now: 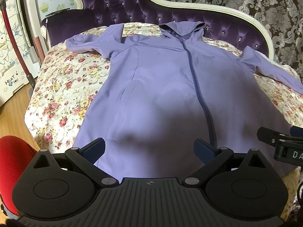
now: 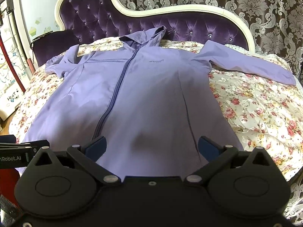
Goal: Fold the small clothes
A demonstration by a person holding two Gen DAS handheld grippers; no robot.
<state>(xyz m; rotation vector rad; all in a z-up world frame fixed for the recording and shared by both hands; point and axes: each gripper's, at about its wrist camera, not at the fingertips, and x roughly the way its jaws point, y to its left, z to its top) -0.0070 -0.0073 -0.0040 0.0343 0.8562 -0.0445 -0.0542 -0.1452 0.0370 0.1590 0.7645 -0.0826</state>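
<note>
lilac hooded jacket [image 1: 166, 87] covering mid-bed, floral bedspread [image 1: 62, 94] lying bare on both sides, tufted headboard [image 2: 151, 26] blocking the far edge, right hand-held gripper [image 1: 280, 141] crowding the near right

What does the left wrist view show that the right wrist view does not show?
Only the left wrist view shows a red object at the bottom left and wooden floor. Only the right wrist view shows the whole right sleeve down to its cuff. Both show the purple hooded jacket spread flat on the floral bedspread, the tufted headboard, and both grippers open.
</note>
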